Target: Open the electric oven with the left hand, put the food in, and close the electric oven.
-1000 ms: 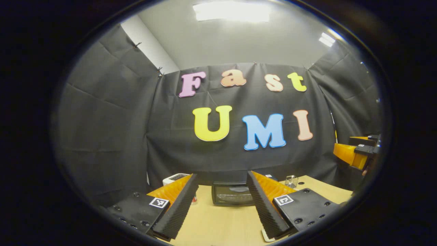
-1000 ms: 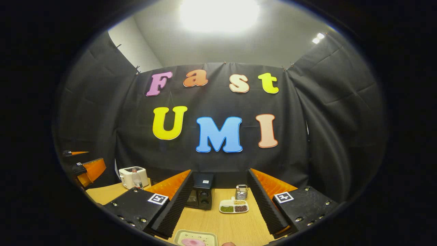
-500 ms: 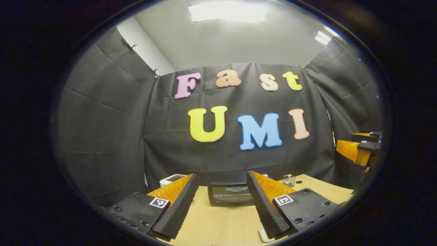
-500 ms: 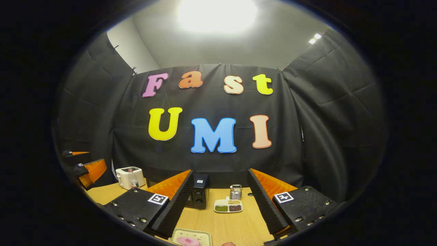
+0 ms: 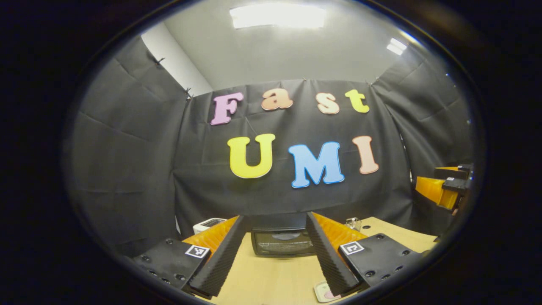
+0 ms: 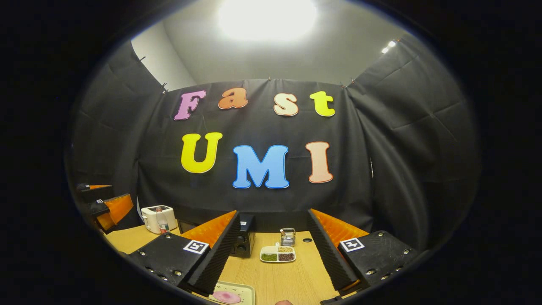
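Observation:
The black electric oven [image 5: 280, 242] stands at the far side of the wooden table [image 5: 271, 279], its glass door closed. My left gripper [image 5: 275, 219] is open and faces it from a distance, so the oven sits between the fingers. In the right gripper view the oven [image 6: 244, 242] is seen from its knob side, half hidden by a finger. A pale tray with pink food [image 6: 228, 295] lies at the near edge, below my open, empty right gripper [image 6: 273, 217]. A corner of that tray [image 5: 323, 292] peeks out beside my left gripper's finger.
A white toaster [image 6: 156, 217] with a small bottle in front stands at the table's left end. A divided dish of beans [image 6: 277, 254] and a small metal rack [image 6: 288, 236] sit right of the oven. The other gripper shows at the view edges [image 5: 442, 188] [image 6: 106, 206].
In the left gripper view the oven has slid left, now between the fingers and slightly larger. In the right gripper view the dishes and the food tray have drifted left.

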The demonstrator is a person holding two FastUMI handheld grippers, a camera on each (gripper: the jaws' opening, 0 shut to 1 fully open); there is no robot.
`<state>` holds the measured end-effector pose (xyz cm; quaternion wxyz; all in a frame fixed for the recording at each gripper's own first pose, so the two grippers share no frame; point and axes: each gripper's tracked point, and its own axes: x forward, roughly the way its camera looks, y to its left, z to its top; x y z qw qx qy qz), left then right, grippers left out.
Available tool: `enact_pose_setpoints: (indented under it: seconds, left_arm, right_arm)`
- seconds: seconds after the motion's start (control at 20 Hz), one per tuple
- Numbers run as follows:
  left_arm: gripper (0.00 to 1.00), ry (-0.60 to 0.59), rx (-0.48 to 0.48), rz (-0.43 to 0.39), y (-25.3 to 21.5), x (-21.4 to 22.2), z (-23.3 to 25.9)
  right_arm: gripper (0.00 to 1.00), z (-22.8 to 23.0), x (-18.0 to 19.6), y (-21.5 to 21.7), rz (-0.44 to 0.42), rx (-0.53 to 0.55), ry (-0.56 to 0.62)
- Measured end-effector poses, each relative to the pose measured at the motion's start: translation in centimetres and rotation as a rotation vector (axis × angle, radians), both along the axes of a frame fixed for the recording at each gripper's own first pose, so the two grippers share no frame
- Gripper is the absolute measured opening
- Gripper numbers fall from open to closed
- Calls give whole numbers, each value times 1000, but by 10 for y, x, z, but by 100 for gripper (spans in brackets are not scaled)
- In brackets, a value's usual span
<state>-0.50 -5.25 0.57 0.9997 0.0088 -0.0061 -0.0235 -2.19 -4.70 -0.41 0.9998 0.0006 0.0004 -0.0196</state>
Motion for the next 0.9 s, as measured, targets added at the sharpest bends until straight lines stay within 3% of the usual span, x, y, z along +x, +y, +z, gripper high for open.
enact_pose_setpoints:
  seconds: [0.3,0.35,0.4,0.9]
  left_arm:
    - [100,5,0,34,-8,31,-9]
    - [96,5,2,37,-10,38,-10]
    - [97,4,2,36,-12,44,-11]
    - [100,16,27,-17,-12,177,-54]
  right_arm:
    - [97,-16,0,-7,58,4,6]
    - [92,-21,2,-9,62,7,15]
    - [97,-24,3,-12,62,12,23]
    - [97,-18,44,-20,-18,17,-5]
